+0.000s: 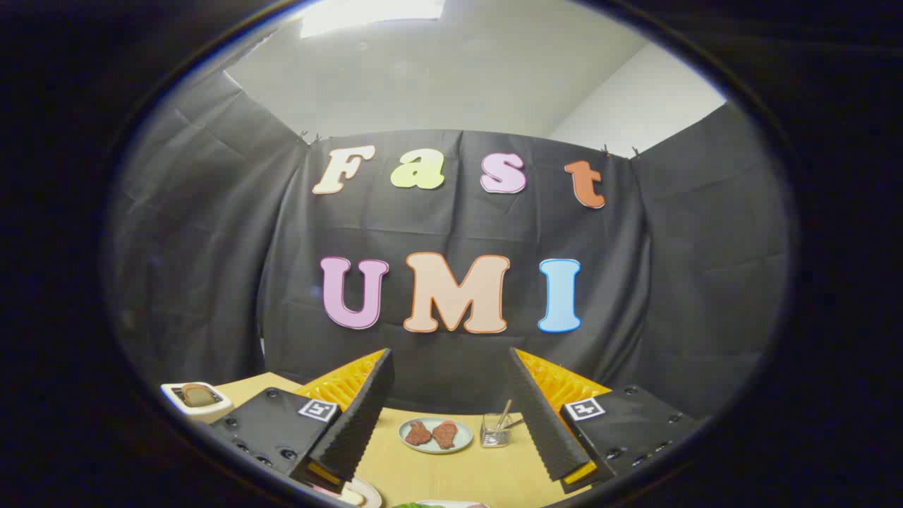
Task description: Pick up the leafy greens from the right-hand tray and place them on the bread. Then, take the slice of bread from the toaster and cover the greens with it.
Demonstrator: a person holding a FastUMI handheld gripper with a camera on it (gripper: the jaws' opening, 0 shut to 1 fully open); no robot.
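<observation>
Gripper: the gripper (451, 416) hangs high over a pale wooden table (494, 473), its fingers spread wide with nothing between them, aimed more at the back wall than at the food.
Toaster: a white toaster (194, 401) stands beyond and left of the left finger, a slice of bread (192, 394) poking up from its slot, ready to be lifted out.
Greens: only a sliver of green (409, 505) shows at the near edge below the fingers; it looks like the leafy greens, though too little is visible to be sure.
Other items: a small plate (436, 434) carrying two reddish-brown pieces sits between the fingers, a clear glass (496, 432) with utensils just beside it.
Stage: the pickup appears not yet begun; the gripper would likely need to tip down toward the near tray.
</observation>
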